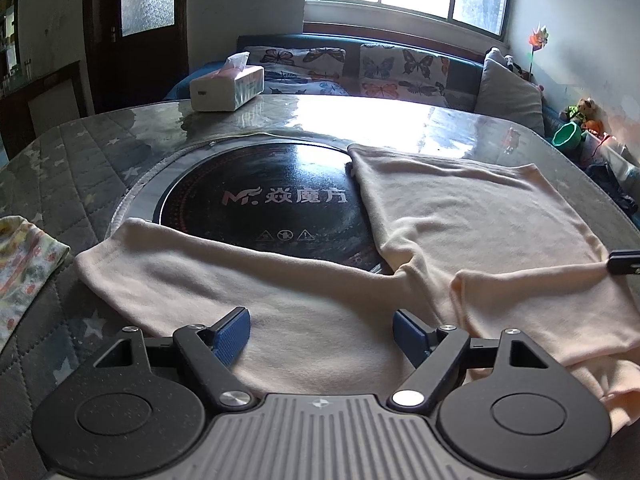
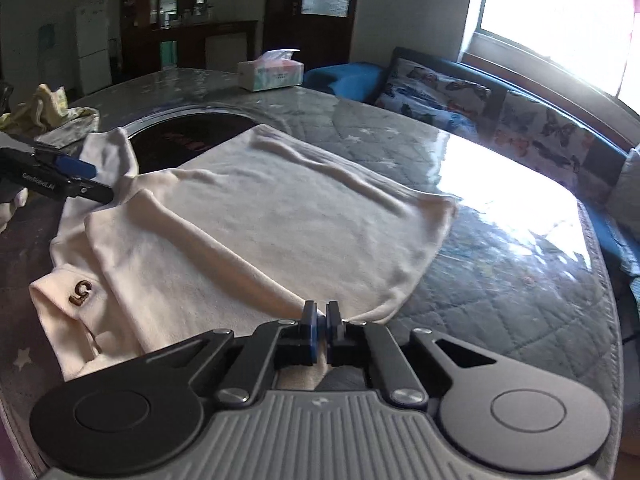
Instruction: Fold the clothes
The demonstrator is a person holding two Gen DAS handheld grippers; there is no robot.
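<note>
A cream long-sleeved shirt [image 1: 460, 216] lies spread on the quilted table, with one sleeve [image 1: 192, 276] stretched out to the left across a black round cooktop [image 1: 272, 184]. My left gripper [image 1: 322, 326] is open just over the sleeve near the shoulder, its blue pads [image 1: 230, 336] wide apart and cloth showing between them. In the right wrist view the shirt [image 2: 280, 216] has a brown "5" patch [image 2: 82, 292] near its collar. My right gripper [image 2: 321, 312] is shut on the shirt's near side edge, where a fold ridge runs into the fingers. The left gripper [image 2: 94, 180] shows there at the far left.
A tissue box [image 1: 226, 88] stands at the table's far side. A patterned garment [image 1: 24, 264] lies at the left edge of the table. Behind the table is a sofa with butterfly cushions [image 1: 400, 68]. Glossy bare tabletop [image 2: 500, 208] extends to the right of the shirt.
</note>
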